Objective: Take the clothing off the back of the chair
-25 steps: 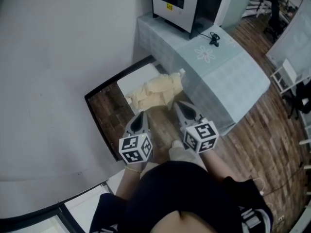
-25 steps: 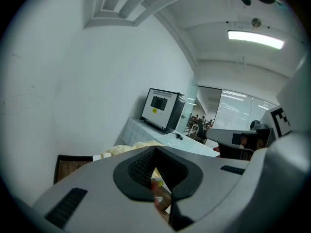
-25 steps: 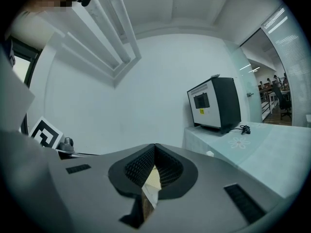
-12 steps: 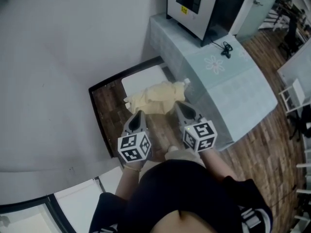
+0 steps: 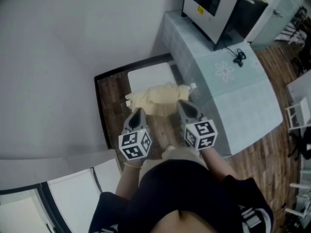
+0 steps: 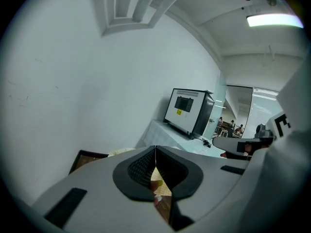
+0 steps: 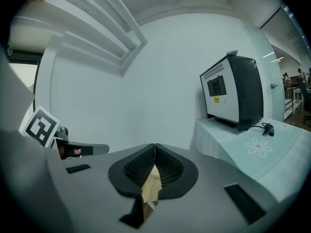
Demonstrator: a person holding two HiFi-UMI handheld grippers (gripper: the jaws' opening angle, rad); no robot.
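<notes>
A plain white wall [image 5: 58, 57] ran along one side and met a floor of dark wood planks [image 5: 262, 154]. Against the wall stood a table [image 5: 243, 110] under a pale blue-green cloth printed with a daisy. On it sat a white-fronted, black-sided box appliance [image 5: 214, 6], with a black cable [image 5: 239, 58] lying beside it. A strip light [image 6: 272, 19] glowed on the ceiling.

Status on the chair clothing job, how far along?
Done: both grippers are at the cream clothing. In hand: left gripper and right gripper are shut with its fabric between the jaws. Left: it looks bunched at the near edge of the white chair, so lifting it clear isn't done yet.
</notes>
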